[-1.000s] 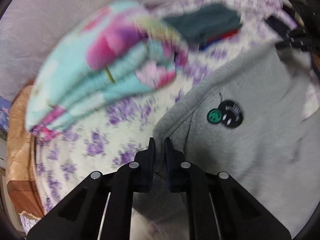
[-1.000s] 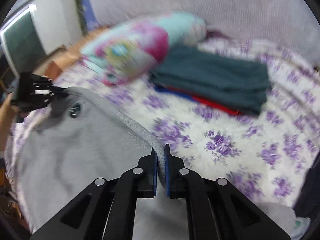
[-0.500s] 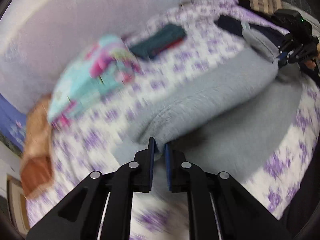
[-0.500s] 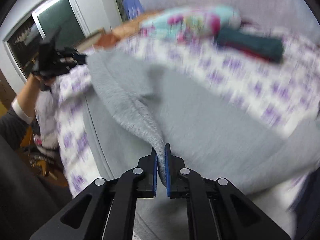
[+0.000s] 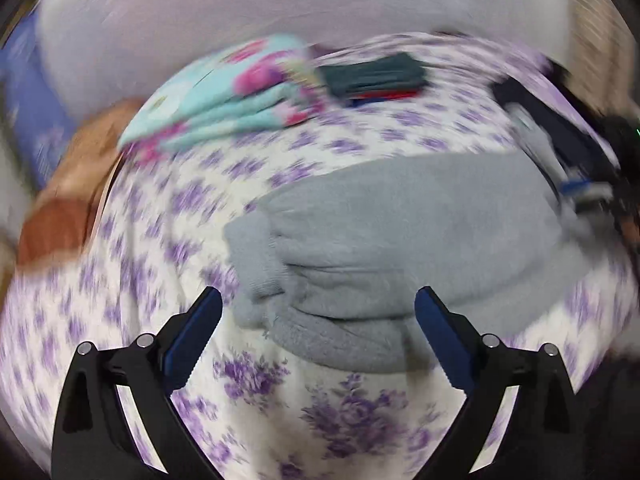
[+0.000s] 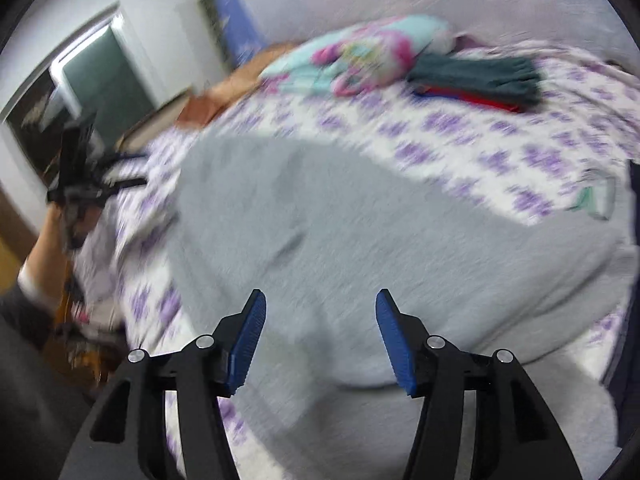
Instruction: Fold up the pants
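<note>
The grey fleece pants [image 5: 400, 240] lie folded over on the purple-flowered bedsheet [image 5: 320, 412], ribbed cuffs stacked at the left end. My left gripper [image 5: 318, 312] is open and empty just above the near folded edge. In the right wrist view the pants [image 6: 340, 240] spread wide across the bed. My right gripper [image 6: 320, 320] is open and empty above them. The left gripper also shows in the right wrist view [image 6: 84, 184], and the right gripper appears blurred in the left wrist view [image 5: 592, 184]. Both views are motion-blurred.
A turquoise and pink folded blanket [image 5: 224, 96] and a stack of dark green, red and blue folded clothes [image 5: 376, 76] lie at the bed's far side. A brown headboard edge [image 5: 60, 208] is at left. A window [image 6: 96, 76] is on the wall.
Both grippers were shut on the pants' edge and carried it over. Now both have opened, let the cloth go and pulled back; the pants lie folded on the bed.
</note>
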The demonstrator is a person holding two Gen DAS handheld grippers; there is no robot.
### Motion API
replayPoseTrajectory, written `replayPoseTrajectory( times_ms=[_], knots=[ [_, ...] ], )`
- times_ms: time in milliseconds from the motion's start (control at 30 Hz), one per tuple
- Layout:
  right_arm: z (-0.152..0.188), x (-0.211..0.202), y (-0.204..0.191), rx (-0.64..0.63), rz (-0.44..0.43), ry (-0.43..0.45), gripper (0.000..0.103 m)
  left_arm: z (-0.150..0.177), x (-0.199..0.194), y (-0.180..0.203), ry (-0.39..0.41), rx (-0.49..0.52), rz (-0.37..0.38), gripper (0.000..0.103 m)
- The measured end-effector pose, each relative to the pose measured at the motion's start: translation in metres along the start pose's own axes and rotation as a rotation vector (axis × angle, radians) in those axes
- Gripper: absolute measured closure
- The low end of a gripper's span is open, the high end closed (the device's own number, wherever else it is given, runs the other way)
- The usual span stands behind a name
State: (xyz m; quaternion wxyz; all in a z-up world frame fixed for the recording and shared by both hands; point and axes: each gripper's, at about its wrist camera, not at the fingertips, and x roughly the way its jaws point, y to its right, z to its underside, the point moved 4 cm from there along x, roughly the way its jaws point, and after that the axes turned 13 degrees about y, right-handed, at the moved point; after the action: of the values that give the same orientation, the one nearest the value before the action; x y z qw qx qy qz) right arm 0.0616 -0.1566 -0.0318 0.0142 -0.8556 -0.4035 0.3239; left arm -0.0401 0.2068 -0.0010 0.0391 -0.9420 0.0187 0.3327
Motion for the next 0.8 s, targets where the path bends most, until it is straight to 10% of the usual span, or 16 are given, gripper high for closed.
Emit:
replayPoseTrajectory(
  times_ms=[200,333,800],
  knots=[
    [-0.027,-0.02,0.044,0.108,0.129,0.147,0.037,0.003,0.039,-0.016,-0.174,-0.336,-0.064,0.01],
    [-0.025,-0.025,0.063,0.129,0.128,0.185,0.035,0.013,0.06,-0.017,-0.274,-0.544,0.018,0.046],
    [-0.009,-0.019,0.063,0.131,0.068,0.183,0.034,0.035,0.065,-0.013,-0.34,-0.771,-0.01,0.046]
  ],
)
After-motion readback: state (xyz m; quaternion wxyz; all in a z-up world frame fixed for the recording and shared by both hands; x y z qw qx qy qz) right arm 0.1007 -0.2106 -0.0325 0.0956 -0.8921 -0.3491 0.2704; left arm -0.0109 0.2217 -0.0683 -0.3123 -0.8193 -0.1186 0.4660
